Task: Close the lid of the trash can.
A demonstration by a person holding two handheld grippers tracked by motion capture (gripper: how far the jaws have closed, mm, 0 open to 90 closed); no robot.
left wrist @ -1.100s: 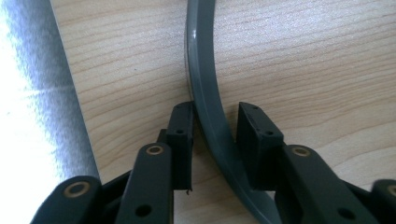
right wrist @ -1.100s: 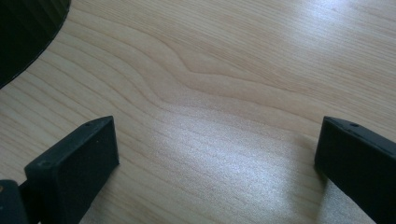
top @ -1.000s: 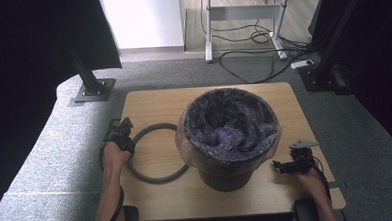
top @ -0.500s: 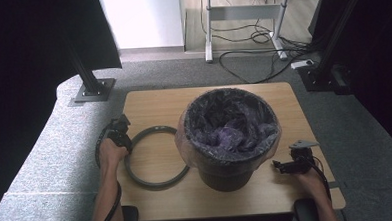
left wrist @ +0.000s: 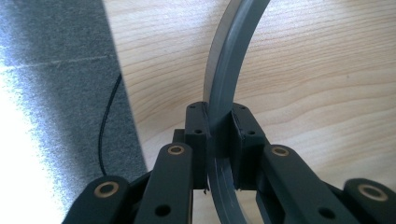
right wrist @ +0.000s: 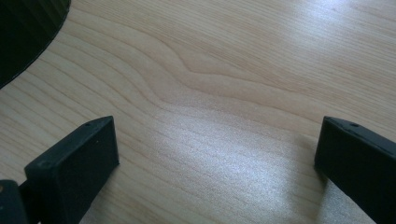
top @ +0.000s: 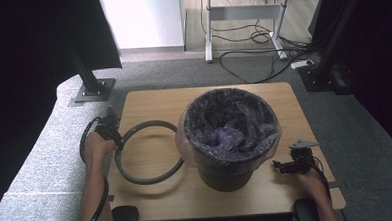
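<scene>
A dark grey ring (top: 148, 151) hangs tilted over the left half of the wooden table (top: 148, 100), its right edge close to the bin. My left gripper (top: 112, 135) is shut on the ring's left rim; in the left gripper view the grey band (left wrist: 231, 70) runs up between the two pads (left wrist: 197, 133), pinched tight. A black bin (top: 229, 139) lined with a clear purple-tinted bag stands at the table's middle. My right gripper (top: 281, 166) rests low at the bin's right with its jaws wide apart; its own view has bare wood between the fingers (right wrist: 74, 158).
The table's left edge drops to grey carpet (left wrist: 60, 93), where a black cable (left wrist: 109, 121) trails. A grey padded ledge (top: 41, 157) runs along the left. Desk legs and loose cables (top: 251, 43) lie on the floor beyond the table.
My left hand has lifted the ring off the table and drawn it left and up, so the ring now tilts. The right hand has stayed where it was.
</scene>
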